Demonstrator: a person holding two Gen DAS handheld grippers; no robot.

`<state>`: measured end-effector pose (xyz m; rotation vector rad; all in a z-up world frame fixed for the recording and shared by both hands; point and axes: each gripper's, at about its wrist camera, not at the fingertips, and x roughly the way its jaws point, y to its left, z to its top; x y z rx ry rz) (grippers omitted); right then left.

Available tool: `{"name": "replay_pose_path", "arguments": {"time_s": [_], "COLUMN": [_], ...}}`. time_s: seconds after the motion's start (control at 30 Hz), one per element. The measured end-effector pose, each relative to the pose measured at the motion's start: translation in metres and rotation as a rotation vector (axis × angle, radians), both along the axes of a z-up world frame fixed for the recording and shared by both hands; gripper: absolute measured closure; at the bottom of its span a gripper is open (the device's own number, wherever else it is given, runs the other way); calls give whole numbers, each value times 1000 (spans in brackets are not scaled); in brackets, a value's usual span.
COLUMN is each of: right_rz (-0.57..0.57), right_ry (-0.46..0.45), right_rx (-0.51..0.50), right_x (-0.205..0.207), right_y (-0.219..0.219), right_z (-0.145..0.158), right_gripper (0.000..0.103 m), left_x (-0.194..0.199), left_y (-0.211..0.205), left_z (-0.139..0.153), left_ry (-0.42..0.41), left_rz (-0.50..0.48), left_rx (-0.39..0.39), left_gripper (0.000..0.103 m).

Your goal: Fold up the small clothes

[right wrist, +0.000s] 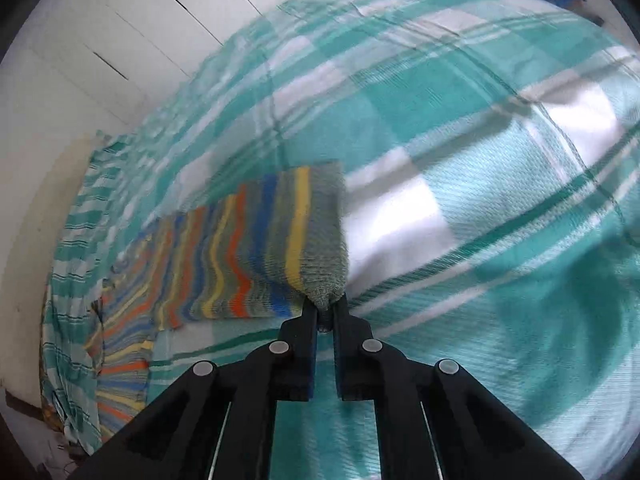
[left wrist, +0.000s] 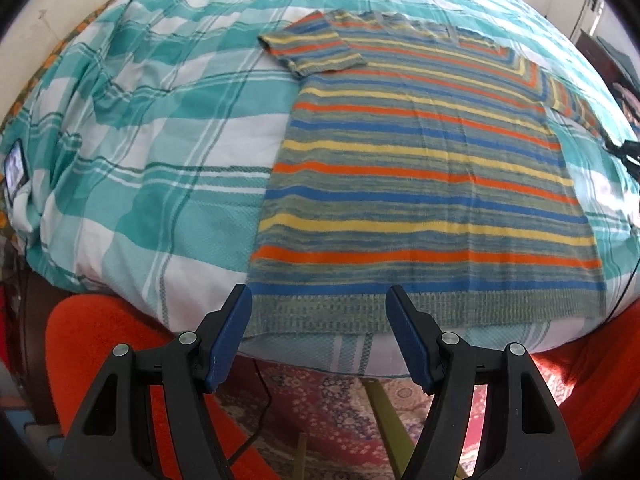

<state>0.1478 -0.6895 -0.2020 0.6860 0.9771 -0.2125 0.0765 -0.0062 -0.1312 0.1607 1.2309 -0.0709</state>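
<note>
A small striped knit sweater [left wrist: 424, 168] in orange, blue, yellow and grey-green lies flat on the bed, hem toward me. Its left sleeve [left wrist: 312, 46] lies folded across the upper chest. My left gripper [left wrist: 320, 296] is open and empty, its blue-padded fingers hovering just over the ribbed hem [left wrist: 400, 312] at the bed's near edge. In the right wrist view my right gripper [right wrist: 325, 306] is shut on the ribbed cuff of the right sleeve [right wrist: 280, 240], which is lifted and stretched above the bedspread. The right gripper shows at the far right edge of the left wrist view [left wrist: 628, 152].
The bed is covered by a teal and white plaid bedspread [left wrist: 152, 152]. A phone [left wrist: 14, 168] lies at the bed's left edge. A red patterned rug [left wrist: 320, 412] and a cable are below the near edge. A white wall [right wrist: 80, 60] runs behind the bed.
</note>
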Motion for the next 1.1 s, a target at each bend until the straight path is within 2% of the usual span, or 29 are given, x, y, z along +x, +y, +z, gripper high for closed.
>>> {"name": "replay_pose_path", "arguments": {"time_s": [0.1, 0.23, 0.33, 0.37, 0.4, 0.43, 0.47, 0.57, 0.6, 0.67, 0.73, 0.8, 0.83, 0.9, 0.93, 1.0, 1.07, 1.1], "right_rz": [10, 17, 16, 18, 19, 10, 1, 12, 39, 125, 264, 425, 481, 588, 637, 712, 734, 732], "right_ry": [80, 120, 132, 125, 117, 121, 121, 134, 130, 105, 58, -3, -26, -57, -64, -56, -5, 20], "right_rx": [-65, -124, -147, -142, -131, -135, -151, -297, -345, -367, -332, -286, -269, -244, -235, -225, -212, -210], "right_x": [13, 23, 27, 27, 25, 21, 15, -3, -10, -19, -27, -38, -45, -54, -59, -66, -70, -69], "right_y": [11, 19, 24, 26, 28, 30, 33, 54, 70, 106, 154, 219, 246, 301, 329, 369, 394, 400], "right_z": [-9, -8, -4, -2, 0, 2, 8, 32, 42, 58, 70, 79, 81, 76, 70, 52, 27, 16], "right_gripper": [97, 97, 96, 88, 70, 59, 40, 38, 38, 38, 38, 38, 38, 38, 38, 38, 38, 38], "left_x": [0, -4, -4, -4, -5, -6, -8, -7, -3, 10, 32, 54, 62, 87, 97, 131, 158, 177], "left_y": [-6, -5, 2, 4, 6, 6, 7, 12, 15, 17, 15, 11, 9, -2, -8, -28, -43, -54], "left_z": [-2, 4, 2, 0, 0, 0, 2, 10, 15, 26, 42, 62, 70, 87, 89, 78, 56, 38], "left_ry": [4, -23, -8, 2, 9, 7, -1, -31, -44, -79, -136, -201, -226, -300, -324, -341, -316, -294], "left_rz": [-17, -30, -18, -12, -10, -13, -18, -44, -57, -93, -129, -153, -161, -195, -216, -271, -294, -312], "left_rx": [13, 23, 11, 6, 0, -2, 2, 22, 29, 43, 68, 33, 8, -54, -66, -41, 16, 57], "left_gripper": [31, 31, 31, 31, 31, 31, 31, 31, 31, 31, 31, 30, 28, 12, 9, 8, 9, 13]}}
